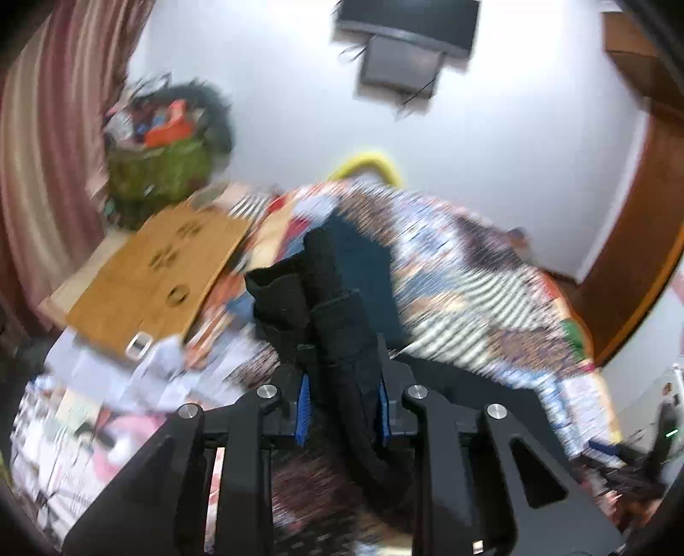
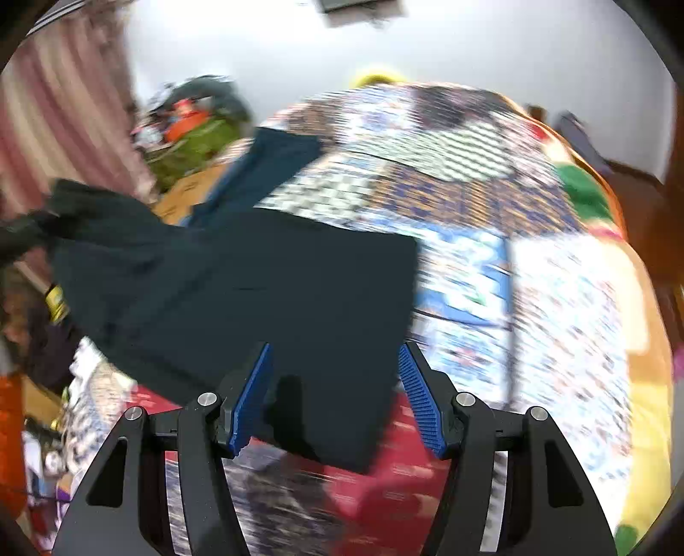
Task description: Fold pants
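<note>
Patchwork bed – left tool pinches pants; right tool spread, apparently empty.

Both views were fisheye cams mounted behind the fingers, looking forward and down along them. The left wrist view sat close over the patchwork quilt, facing the white wall with the wall screen up top. The right wrist view pitched steeper and sat nearer the quilt, with only a strip of wall. Shared: quilt, dark pants, green bag, striped curtain. Both were motion-blurred.
</note>
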### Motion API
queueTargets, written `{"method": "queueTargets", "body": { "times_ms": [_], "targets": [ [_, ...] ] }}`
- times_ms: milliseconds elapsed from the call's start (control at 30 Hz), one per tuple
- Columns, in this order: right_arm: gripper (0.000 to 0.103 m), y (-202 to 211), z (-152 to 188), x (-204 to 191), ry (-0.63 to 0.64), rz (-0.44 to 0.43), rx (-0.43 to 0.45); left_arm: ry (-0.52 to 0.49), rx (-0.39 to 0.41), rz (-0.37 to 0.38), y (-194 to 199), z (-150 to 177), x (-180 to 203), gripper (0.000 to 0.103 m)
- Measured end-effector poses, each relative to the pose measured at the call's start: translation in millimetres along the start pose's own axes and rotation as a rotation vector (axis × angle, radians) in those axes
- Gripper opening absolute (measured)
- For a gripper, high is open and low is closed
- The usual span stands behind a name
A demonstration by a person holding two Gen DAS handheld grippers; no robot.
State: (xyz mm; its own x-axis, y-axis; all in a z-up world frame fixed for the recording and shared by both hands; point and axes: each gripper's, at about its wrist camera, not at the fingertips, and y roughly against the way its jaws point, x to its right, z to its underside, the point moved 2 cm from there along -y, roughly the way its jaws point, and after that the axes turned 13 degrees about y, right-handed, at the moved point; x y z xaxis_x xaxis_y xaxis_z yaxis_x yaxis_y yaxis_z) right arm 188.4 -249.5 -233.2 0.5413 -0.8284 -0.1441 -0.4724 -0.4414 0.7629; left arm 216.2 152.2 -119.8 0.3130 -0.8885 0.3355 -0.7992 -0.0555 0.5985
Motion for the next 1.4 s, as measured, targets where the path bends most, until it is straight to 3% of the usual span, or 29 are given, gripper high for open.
{"method": "queueTargets", "body": {
  "times_ms": [133, 267, 500, 667, 900, 1000, 1067, 1267, 1400],
  "targets": [
    [0.057, -18, 20, 16, -0.028, 0.007, -0.073, -0.054, 0.023, 0.101, 4, -10, 59, 0.020],
    [0.057, -22, 24, 12, -0.001, 0.003, -0.069, -0.129, 0.018, 0.183, -3, -5, 121, 0.018],
    [0.057, -20, 28, 15, -0.008, -0.029, -0.065, -0.230, -0.070, 0.344, -24, 25, 214, 0.018],
    [0.057, -20, 30, 16, -0.017, -0.034, -0.061, -0.342, -0.215, 0.369, -50, 84, 255, 0.018],
    [0.057, -13, 32, 13, -0.031, -0.037, -0.056, -0.422, -0.475, 0.380, -74, 149, 263, 0.022],
    [0.057, -6, 33, 11, -0.047, -0.041, -0.038, -0.446, -0.534, 0.366, -71, 159, 259, 0.045],
    [0.057, 0, 36, 10, -0.051, -0.035, -0.022, -0.462, -0.514, 0.362, -62, 154, 256, 0.070],
    [0.058, 12, 43, 2, -0.036, -0.040, -0.022, -0.433, -0.314, 0.315, -44, 105, 237, 0.099],
    [0.058, 19, 45, 0, -0.035, -0.038, -0.013, -0.419, -0.247, 0.211, -72, 62, 218, 0.101]
  ]
}}
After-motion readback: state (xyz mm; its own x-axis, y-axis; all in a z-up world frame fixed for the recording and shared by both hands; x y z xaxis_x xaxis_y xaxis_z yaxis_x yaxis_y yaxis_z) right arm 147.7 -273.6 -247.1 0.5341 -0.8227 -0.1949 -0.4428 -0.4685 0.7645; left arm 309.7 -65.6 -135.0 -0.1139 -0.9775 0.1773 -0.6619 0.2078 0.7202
